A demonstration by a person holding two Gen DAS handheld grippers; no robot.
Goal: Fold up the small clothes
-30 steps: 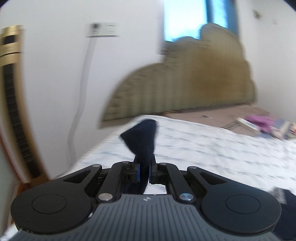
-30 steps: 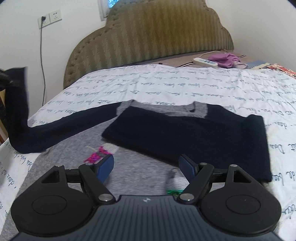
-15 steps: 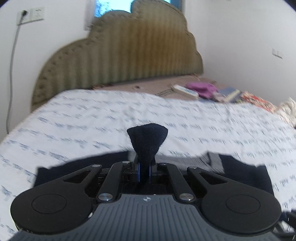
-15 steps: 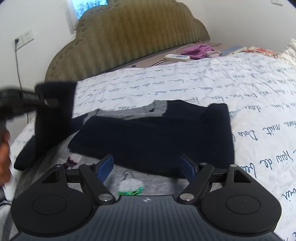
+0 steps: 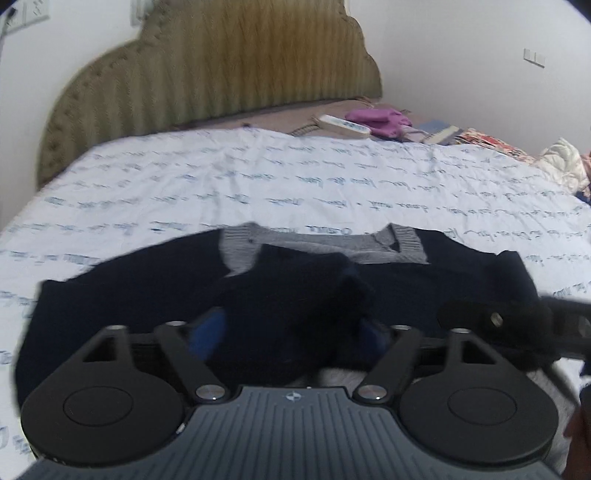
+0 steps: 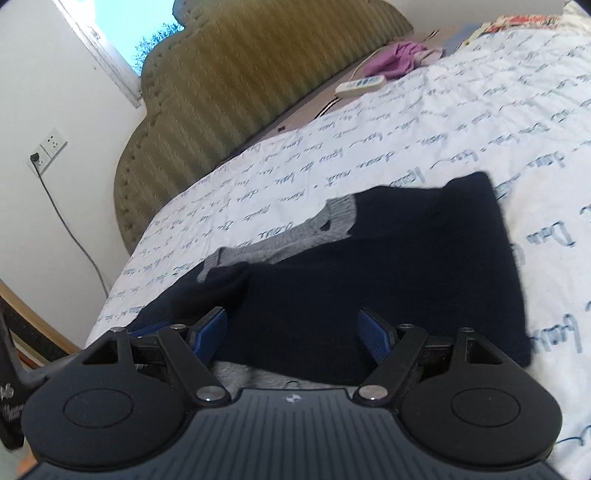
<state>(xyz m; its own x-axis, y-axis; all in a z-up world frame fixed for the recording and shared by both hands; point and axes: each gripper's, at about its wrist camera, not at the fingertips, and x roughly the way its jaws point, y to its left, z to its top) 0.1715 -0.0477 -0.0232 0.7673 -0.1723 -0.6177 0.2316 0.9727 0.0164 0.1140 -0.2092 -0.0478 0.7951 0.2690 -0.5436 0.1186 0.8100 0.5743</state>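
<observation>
Now the navy sweater (image 5: 424, 284) lies flat on the bed (image 5: 295, 177), both sleeves folded across its body, grey collar (image 5: 325, 247) toward the headboard (image 5: 221, 74). Half a second ago the left tool (image 5: 291, 332) pinched the sleeve cuff; its fingers now stand wide, cuff released. Right tool (image 6: 295, 332) likewise wide, empty. Judgement: sleeve folds done; body fold remains.

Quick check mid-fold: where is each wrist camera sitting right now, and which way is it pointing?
Left wrist: on the left tool, level, low over the sweater, facing the headboard; its open fingers show, the right tool at the right edge.
Right wrist: on the right tool, rolled sideways, over the sweater, facing the headboard and window; its open fingers show.
Shared: sweater, grey collar, sheet, power strip.
</observation>
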